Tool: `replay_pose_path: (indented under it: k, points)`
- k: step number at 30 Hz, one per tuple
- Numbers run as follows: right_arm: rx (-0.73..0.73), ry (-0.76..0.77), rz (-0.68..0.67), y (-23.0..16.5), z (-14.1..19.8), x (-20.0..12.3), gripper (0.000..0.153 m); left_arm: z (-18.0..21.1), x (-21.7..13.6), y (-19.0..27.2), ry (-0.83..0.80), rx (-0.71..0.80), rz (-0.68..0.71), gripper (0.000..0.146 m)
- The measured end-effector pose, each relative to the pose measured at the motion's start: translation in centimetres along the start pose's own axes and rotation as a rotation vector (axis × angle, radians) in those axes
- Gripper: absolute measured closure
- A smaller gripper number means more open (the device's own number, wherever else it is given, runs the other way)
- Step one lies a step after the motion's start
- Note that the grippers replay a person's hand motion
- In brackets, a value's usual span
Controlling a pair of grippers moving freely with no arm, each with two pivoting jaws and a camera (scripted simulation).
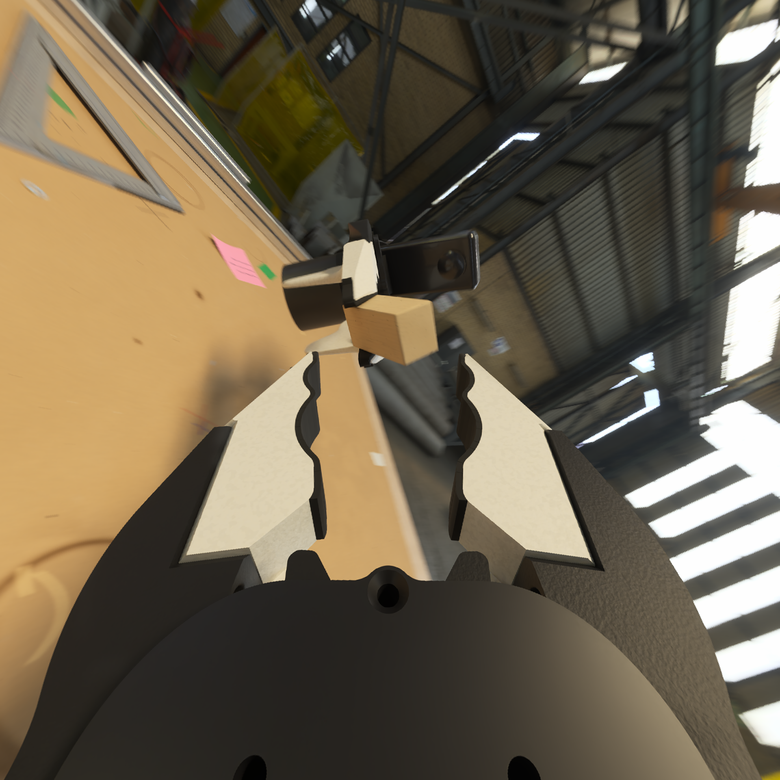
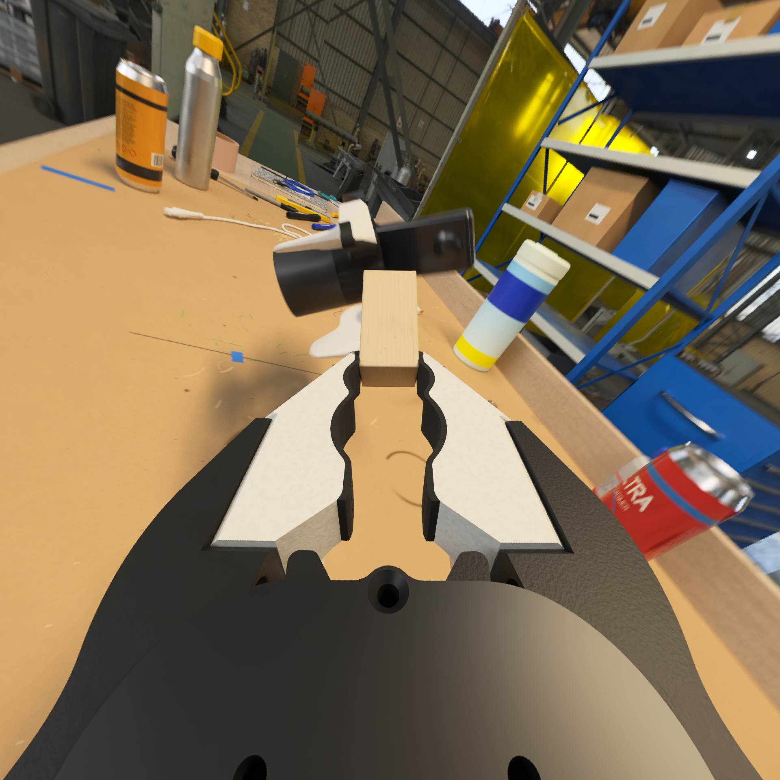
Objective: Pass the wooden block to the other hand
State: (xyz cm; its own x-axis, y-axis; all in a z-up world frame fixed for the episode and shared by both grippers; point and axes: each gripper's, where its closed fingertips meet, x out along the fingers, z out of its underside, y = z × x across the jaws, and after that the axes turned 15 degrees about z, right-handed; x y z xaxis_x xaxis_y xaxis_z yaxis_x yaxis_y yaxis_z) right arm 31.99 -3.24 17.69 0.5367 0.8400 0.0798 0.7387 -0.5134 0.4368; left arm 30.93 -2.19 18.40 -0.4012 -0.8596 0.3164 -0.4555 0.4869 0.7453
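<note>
The wooden block [image 2: 388, 325], a light rectangular bar, is clamped at its near end between my right gripper's [image 2: 388, 369] fingertips and sticks out forward above the table [image 2: 105, 295]. My left gripper [image 2: 354, 274] faces it from just past the block's far end. In the left wrist view my left gripper [image 1: 388, 358] is open and empty. The block [image 1: 396, 329] hangs just beyond its fingertips, held by the right gripper [image 1: 358, 312]. The block is not between the left fingers.
An orange can [image 2: 141, 126], a silver bottle [image 2: 198, 114], a rope [image 2: 219, 217] and hand tools [image 2: 295, 202] lie at the far side. A striped bottle [image 2: 510, 304] and a red can [image 2: 675, 498] sit at the right table edge, before blue shelving [image 2: 675, 211]. A pink note [image 1: 238, 261] lies on the table.
</note>
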Motion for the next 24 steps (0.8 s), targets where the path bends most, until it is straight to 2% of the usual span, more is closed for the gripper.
replay_pose_path:
  k: [2,6,9,11,15,19,21,24]
  points:
    - [0.080,-0.031,-0.016,0.0,0.5,-0.5,0.127,-0.3,-1.8,0.4,-0.041,0.180,-0.122,0.075]
    - [0.275,-0.084,-0.078,-0.5,2.0,-1.2,0.127,-0.2,-6.1,0.0,-0.174,0.663,-0.543,0.067]
    - [0.353,-0.141,-0.114,-1.0,3.2,-1.3,0.127,0.9,-6.7,-0.4,-0.240,0.895,-0.706,0.065]
    - [0.369,-0.192,-0.134,-1.5,4.1,-1.3,0.127,2.0,-6.1,-1.2,-0.236,0.928,-0.706,0.064]
    - [0.381,-0.246,-0.187,-2.6,4.9,-1.4,0.127,3.3,-4.7,-3.3,-0.245,0.878,-0.649,0.066]
    - [0.379,-0.287,-0.205,-3.1,5.5,-1.3,0.127,2.7,-3.2,-3.8,-0.164,0.830,-0.529,0.080]
    - [0.389,-0.302,-0.199,-3.0,5.9,-1.3,0.127,2.3,-3.0,-4.3,-0.156,0.807,-0.509,0.090]
    - [0.412,-0.327,-0.170,-2.3,6.5,-1.4,0.127,1.8,-2.3,-4.8,-0.160,0.801,-0.469,0.096]
